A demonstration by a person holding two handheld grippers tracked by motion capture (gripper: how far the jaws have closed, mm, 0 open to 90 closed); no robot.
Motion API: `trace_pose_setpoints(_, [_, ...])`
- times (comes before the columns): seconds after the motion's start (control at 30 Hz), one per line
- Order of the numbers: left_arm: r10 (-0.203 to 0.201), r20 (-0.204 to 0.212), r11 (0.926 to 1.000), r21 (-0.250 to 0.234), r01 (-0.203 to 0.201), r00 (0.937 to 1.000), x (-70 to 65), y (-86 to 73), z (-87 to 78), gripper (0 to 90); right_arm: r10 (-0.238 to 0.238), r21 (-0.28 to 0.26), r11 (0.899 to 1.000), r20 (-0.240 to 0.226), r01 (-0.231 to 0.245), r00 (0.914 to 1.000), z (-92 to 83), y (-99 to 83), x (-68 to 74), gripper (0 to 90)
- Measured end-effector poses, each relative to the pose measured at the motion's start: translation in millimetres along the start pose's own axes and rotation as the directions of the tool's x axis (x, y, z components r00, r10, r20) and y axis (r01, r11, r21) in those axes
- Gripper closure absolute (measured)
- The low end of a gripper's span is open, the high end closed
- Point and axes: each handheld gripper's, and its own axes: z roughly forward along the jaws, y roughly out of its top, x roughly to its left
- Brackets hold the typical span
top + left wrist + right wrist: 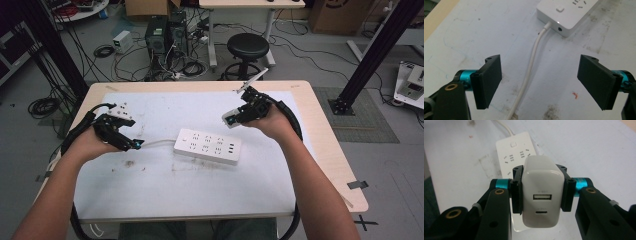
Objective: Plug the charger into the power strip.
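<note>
While the right tool (541,195) pinches the rigid, smooth USB charger (541,192) by its flat sides, left tool (544,82) spread over power strip cable (531,67).

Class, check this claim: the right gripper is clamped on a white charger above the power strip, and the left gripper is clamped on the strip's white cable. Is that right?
Not quite. The left gripper is open: in the left gripper view the white cable runs between its jaws untouched, on the table. The rest holds: the right gripper is clamped on the white charger above the power strip.
</note>
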Motion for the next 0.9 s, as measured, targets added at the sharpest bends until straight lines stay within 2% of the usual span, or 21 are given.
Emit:
trace_pose_setpoints(0.07, [-0.006,-0.007,1.0000,0.003,0.006,1.0000,0.8,-1.7,-1.6,19.8,-0.022,0.034,0.999,-0.004,0.022,0.9997,5.8,4.5,-2.2,63.3])
trace_pose_setpoints(0.13, [-0.004,-0.006,1.0000,0.007,0.004,1.0000,2.3,-2.9,-3.6,19.8,-0.024,0.045,0.999,-0.008,0.025,0.9997,7.8,5.8,-2.7,63.3])
trace_pose_setpoints(0.17, [0.000,-0.006,0.9999,0.015,0.001,1.0000,2.9,-3.4,-4.9,19.8,-0.049,0.091,0.995,-0.014,0.050,0.9987,14.6,9.4,-4.1,63.3])
trace_pose_setpoints(0.23, [-0.002,-0.010,0.9999,0.014,0.002,0.9999,3.2,-4.3,-6.0,19.8,-0.077,0.143,0.986,-0.024,0.080,0.9967,22.2,12.5,-4.7,63.3])
trace_pose_setpoints(0.27, [-0.002,-0.010,0.9999,0.014,0.002,0.9999,3.2,-4.3,-6.0,19.8,-0.077,0.143,0.986,-0.024,0.080,0.9967,22.2,12.5,-4.7,63.3])
trace_pose_setpoints(0.3, [-0.002,-0.011,0.9999,0.017,0.002,0.9999,3.0,-5.4,-7.1,19.8,-0.086,0.164,0.982,-0.032,0.090,0.9958,26.2,13.7,-4.9,63.3])
trace_pose_setpoints(0.33, [0.000,-0.015,0.9998,0.018,0.000,0.9999,3.0,-5.8,-7.5,19.8,-0.112,0.204,0.972,-0.044,0.118,0.9928,34.6,16.5,-4.2,63.3])
trace_pose_setpoints(0.37, [0.000,-0.015,0.9998,0.018,0.000,0.9999,3.0,-5.8,-7.5,19.9,-0.112,0.204,0.972,-0.044,0.118,0.9928,34.6,16.5,-4.2,63.3])
trace_pose_setpoints(0.43, [-0.002,-0.010,0.9998,0.021,0.002,0.9999,3.1,-7.8,-7.9,19.8,-0.136,0.245,0.958,-0.070,0.149,0.9883,45.1,19.9,-2.1,63.3])
trace_pose_setpoints(0.5, [-0.005,-0.011,0.9997,0.026,0.005,0.9999,3.0,-9.9,-7.6,19.8,-0.142,0.253,0.955,-0.077,0.157,0.9869,47.6,20.7,-2.1,63.3])
trace_pose_setpoints(0.53, [-0.005,-0.010,0.9995,0.030,0.005,0.9999,3.0,-10.9,-7.8,19.8,-0.152,0.283,0.944,-0.089,0.171,0.9844,54.3,22.9,-0.6,63.3])
trace_pose_setpoints(0.6, [-0.006,-0.013,0.9995,0.030,0.006,0.9999,2.8,-12.5,-7.8,19.8,-0.170,0.317,0.929,-0.092,0.191,0.9811,59.9,25.0,0.9,63.3])
trace_pose_setpoints(0.63, [-0.006,-0.013,0.9995,0.030,0.006,0.9999,2.8,-12.5,-7.8,19.8,-0.170,0.317,0.929,-0.092,0.191,0.9811,59.9,25.0,0.9,63.3])
trace_pose_setpoints(0.67, [-0.010,-0.012,0.9996,0.028,0.011,0.9999,2.1,-13.6,-7.8,19.8,-0.193,0.348,0.912,-0.101,0.217,0.9759,65.9,27.7,2.8,63.3])
trace_pose_setpoints(0.7, [-0.010,-0.012,0.9996,0.028,0.011,0.9999,2.1,-13.6,-7.8,19.8,-0.193,0.348,0.912,-0.101,0.217,0.9759,65.9,27.7,2.8,63.3])
trace_pose_setpoints(0.8, [0.001,-0.013,0.9994,0.035,-0.001,0.9999,1.1,-13.3,-7.5,19.8,-0.211,0.375,0.896,-0.112,0.238,0.9711,70.5,30.6,4.0,63.3])
trace_pose_setpoints(0.83, [0.000,-0.010,0.9995,0.032,0.000,0.9999,0.2,-13.2,-6.7,19.8,-0.214,0.385,0.892,-0.106,0.238,0.9712,72.0,31.1,4.6,63.3])
trace_pose_setpoints(0.87, [0.000,-0.010,0.9995,0.032,0.000,0.9999,0.2,-13.2,-6.7,19.8,-0.214,0.385,0.892,-0.106,0.238,0.9712,72.0,31.1,4.6,63.3])
trace_pose_setpoints(0.9, [0.002,-0.011,0.9995,0.032,-0.002,0.9999,-1.1,-12.7,-5.5,19.8,-0.220,0.393,0.886,-0.111,0.246,0.9691,73.6,31.4,4.2,63.3])
